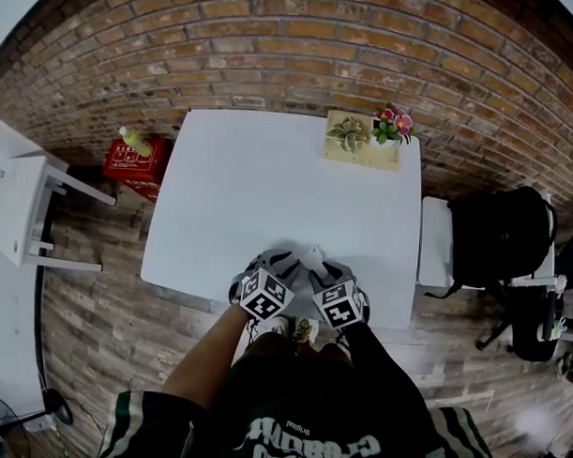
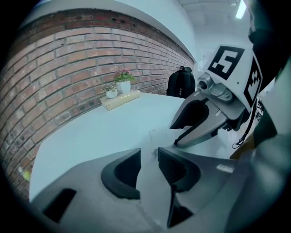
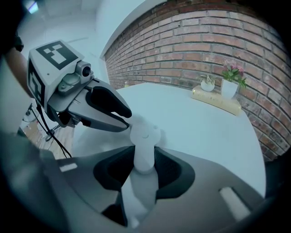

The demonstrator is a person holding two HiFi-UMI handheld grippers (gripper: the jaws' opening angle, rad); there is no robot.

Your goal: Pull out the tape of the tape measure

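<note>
In the right gripper view, a small white rounded tape measure [image 3: 144, 139] stands upright between the dark pads of my right gripper [image 3: 144, 166], which press on both its sides. It sits just above the white table [image 1: 269, 195], near the front edge. In the head view it shows as a white lump [image 1: 310, 262] between the two marker cubes. My left gripper [image 2: 149, 166] has its jaws a narrow gap apart. The gap looks pale like the table, and I cannot make out anything in it. The left gripper's tips [image 3: 125, 123] reach the tape measure's side.
At the table's far right is a wooden tray [image 1: 362, 146] with a small green plant and a pot of pink flowers [image 1: 393, 124]. A brick wall runs behind the table. A black backpack [image 1: 500, 236] rests on a seat to the right, and a red crate [image 1: 137, 159] and white stool [image 1: 24, 209] are to the left.
</note>
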